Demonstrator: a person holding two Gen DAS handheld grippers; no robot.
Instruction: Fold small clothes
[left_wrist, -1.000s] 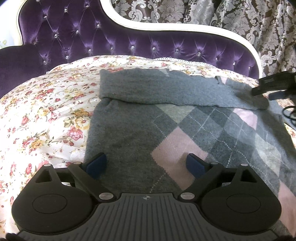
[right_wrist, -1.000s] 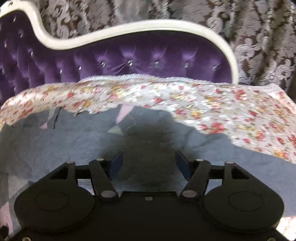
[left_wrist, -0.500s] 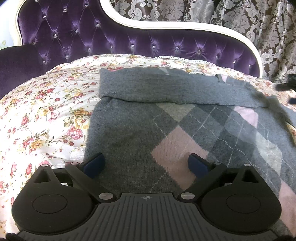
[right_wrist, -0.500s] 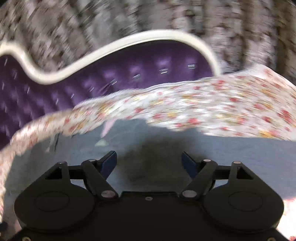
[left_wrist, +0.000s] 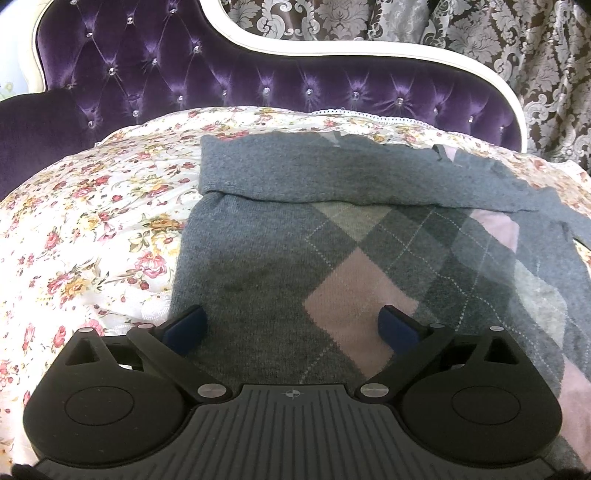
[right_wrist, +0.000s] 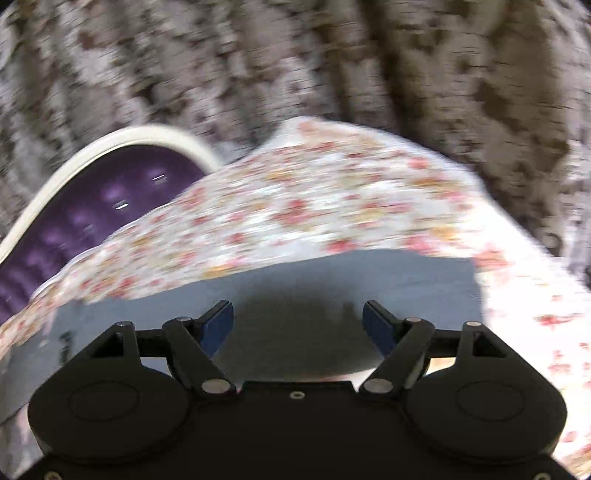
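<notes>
left gripper (left_wrist: 291, 326) angled down over argyle sweater (left_wrist: 369, 258), jaws just widened, wide, empty | right gripper (right_wrist: 297, 325) above grey knit, jaws apart, empty, view blurred | floral bedspread (left_wrist: 92, 221), purple headboard (left_wrist: 258, 85)

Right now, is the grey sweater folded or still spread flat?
Partly folded: the sweater's far edge is turned over as a plain grey band across the argyle.

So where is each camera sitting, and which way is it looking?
Left wrist view: sits on the left gripper, looking forward and down over the grey argyle sweater toward the purple headboard; open fingers show.
Right wrist view: sits on the right gripper, blurred, looking across the sweater's plain grey edge toward the patterned curtain; open fingers show.
Both share the sweater, headboard, curtain and floral bedspread.
</notes>
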